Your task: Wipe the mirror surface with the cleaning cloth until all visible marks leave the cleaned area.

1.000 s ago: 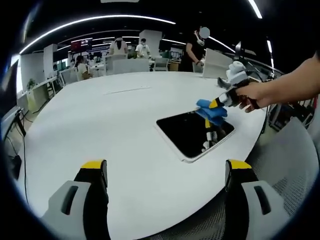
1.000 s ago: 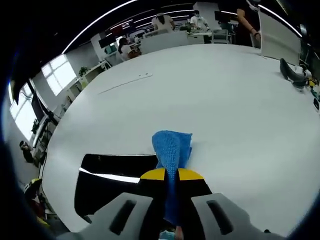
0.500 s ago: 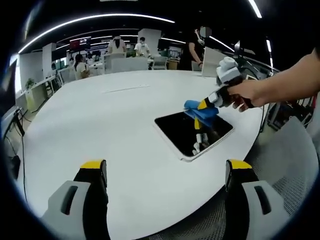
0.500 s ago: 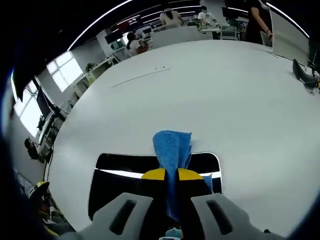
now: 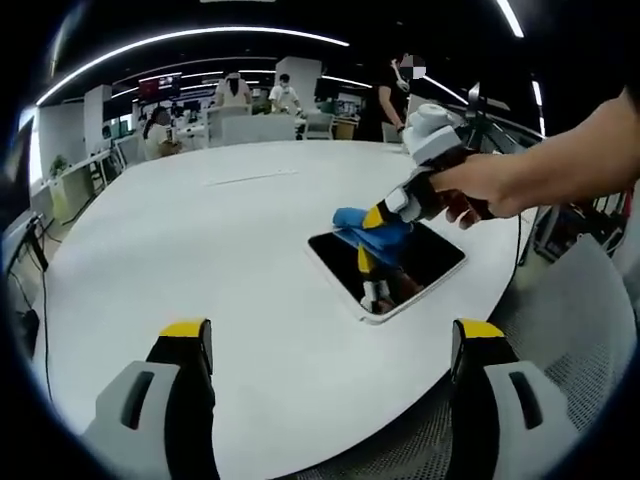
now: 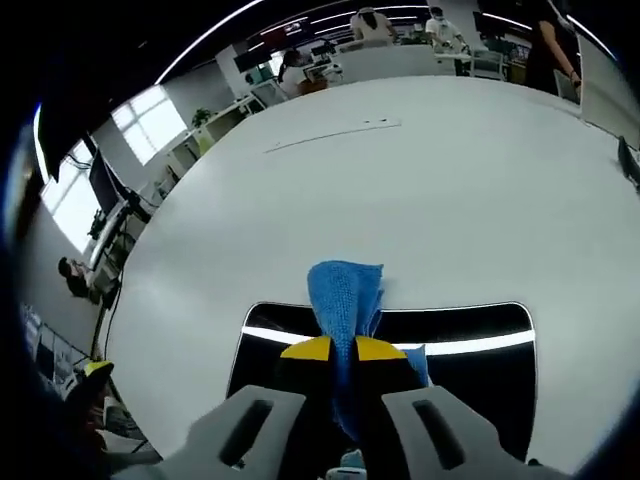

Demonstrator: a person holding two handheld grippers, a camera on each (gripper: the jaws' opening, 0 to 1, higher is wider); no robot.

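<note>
Blue cleaning cloth (image 6: 345,300) sits pinched between the right gripper (image 6: 345,350) jaws, which are clamped tight on it w/ a folded wad sticking out past the yellow tips. In the left gripper view the same cloth (image 5: 368,226) hangs over the far-left part of the mirror (image 5: 420,262), held by a hand (image 5: 480,190) coming in from the right. Mirror lies flat on the white worktop (image 5: 200,260) near its curved edge; in the right gripper view its dark glass (image 6: 480,360) spreads both sides of the jaws, w/ a bright strip of ceiling light reflected across it. Left gripper (image 5: 330,350) is parked low, well apart from the mirror, jaws spread wide, nothing between them.

Step in hand looks like a wiping pass across the glass. To do it well: keep the wad flat on the surface, not just the yellow tips, which would likely scratch or skid. Even light pressure, overlapping strokes edge to edge, incl. corners by the white frame. Whether cloth actually touches the glass now can't be told from either view. Marks on the glass are too small to make out, so judging what's left needs a closer look. Mirror isn't pinned, so a hard push may slide it toward the worktop edge; left gripper could steady the frame.
</note>
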